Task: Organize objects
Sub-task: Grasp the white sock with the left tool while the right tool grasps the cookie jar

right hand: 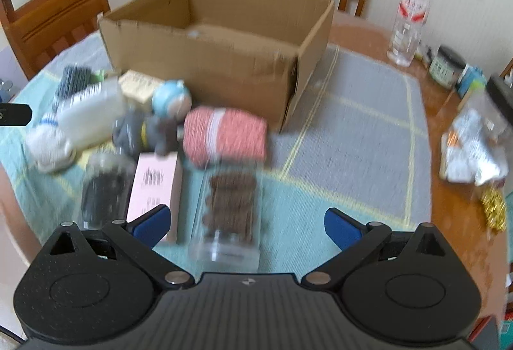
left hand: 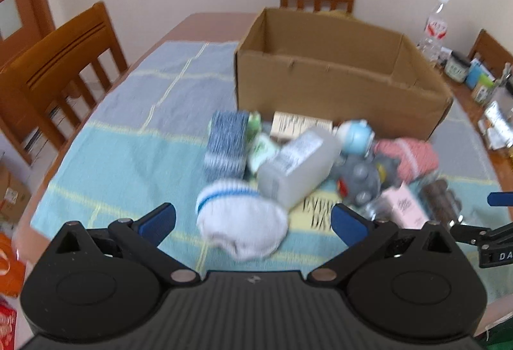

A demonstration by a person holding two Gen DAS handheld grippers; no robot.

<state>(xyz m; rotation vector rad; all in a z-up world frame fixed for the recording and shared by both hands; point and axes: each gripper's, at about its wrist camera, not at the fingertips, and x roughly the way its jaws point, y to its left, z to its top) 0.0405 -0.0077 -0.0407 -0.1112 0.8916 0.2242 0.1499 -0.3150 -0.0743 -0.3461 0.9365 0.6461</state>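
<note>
An open cardboard box [left hand: 336, 87] stands on the tablecloth, also in the right wrist view [right hand: 205, 68]. A pile lies in front of it: a white sock roll [left hand: 240, 221], a blue towel [left hand: 226, 145], a clear bottle [left hand: 298, 167], a grey toy [left hand: 362, 180], a pink towel [right hand: 226, 135], a pink box [right hand: 157, 183] and a clear container of brown cookies [right hand: 229, 209]. My left gripper [left hand: 253, 221] is open, with the sock roll between its fingers. My right gripper [right hand: 247, 226] is open over the cookie container.
Wooden chairs [left hand: 57, 74] stand around the table. A water bottle [right hand: 408, 16], jars [right hand: 445, 66] and packets [right hand: 471, 148] crowd the right side of the table. A dark clear jar [right hand: 102, 189] lies left of the pink box.
</note>
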